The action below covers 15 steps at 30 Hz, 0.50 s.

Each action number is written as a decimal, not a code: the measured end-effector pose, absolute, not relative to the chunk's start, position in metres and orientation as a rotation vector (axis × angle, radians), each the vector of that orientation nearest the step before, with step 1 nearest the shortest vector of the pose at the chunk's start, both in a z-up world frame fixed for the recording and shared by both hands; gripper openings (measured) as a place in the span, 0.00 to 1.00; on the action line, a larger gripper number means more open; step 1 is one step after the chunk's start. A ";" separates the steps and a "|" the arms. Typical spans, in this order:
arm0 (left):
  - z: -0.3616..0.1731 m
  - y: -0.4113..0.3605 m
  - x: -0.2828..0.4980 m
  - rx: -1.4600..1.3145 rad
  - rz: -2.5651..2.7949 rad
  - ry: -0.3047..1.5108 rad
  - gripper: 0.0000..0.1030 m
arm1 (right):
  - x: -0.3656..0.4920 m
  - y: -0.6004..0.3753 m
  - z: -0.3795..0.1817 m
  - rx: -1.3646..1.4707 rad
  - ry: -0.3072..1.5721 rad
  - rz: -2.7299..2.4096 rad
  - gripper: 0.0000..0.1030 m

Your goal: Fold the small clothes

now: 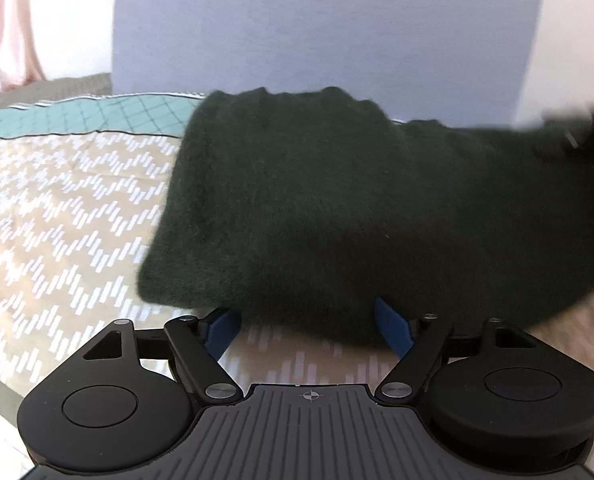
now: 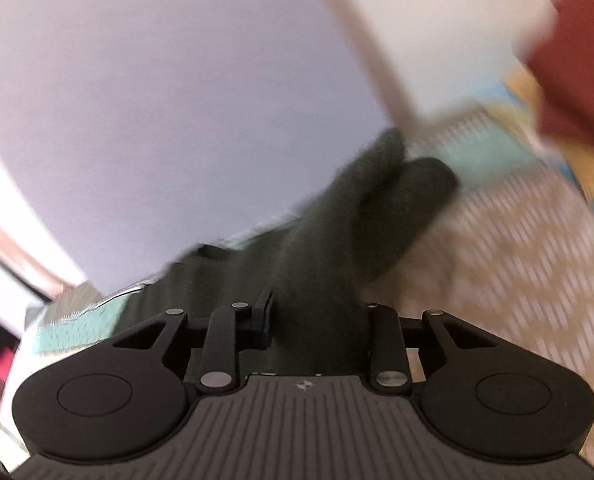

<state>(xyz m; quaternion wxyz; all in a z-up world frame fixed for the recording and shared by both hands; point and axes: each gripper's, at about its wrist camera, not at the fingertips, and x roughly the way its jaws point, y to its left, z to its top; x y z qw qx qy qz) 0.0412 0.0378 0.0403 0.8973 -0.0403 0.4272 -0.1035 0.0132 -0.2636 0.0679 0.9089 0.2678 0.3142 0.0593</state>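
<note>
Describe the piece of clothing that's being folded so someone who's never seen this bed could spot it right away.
Start at the bed, covered by a beige quilt with white zigzag dashes and a teal checked band along its far edge. On it lies a fuzzy dark green knit garment, stretching right to where the right gripper has closed on one end. It is the only dark, plain, woolly thing against the pale patterned quilt.

Both tongs are built the same: matte black plastic with two round disc housings joined by flat link arms, pinned with silver screw heads. A grey ribbed plate with a small crosshair mark is set in the middle. Blue pads [image 1: 393, 326] are fitted on the left tongs [image 1: 309, 320]; the right tongs [image 2: 317, 320] are blurrier.
</note>
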 end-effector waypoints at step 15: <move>0.056 0.207 -0.016 -0.320 -0.009 0.741 1.00 | 0.044 0.008 0.060 -0.072 0.709 0.411 0.69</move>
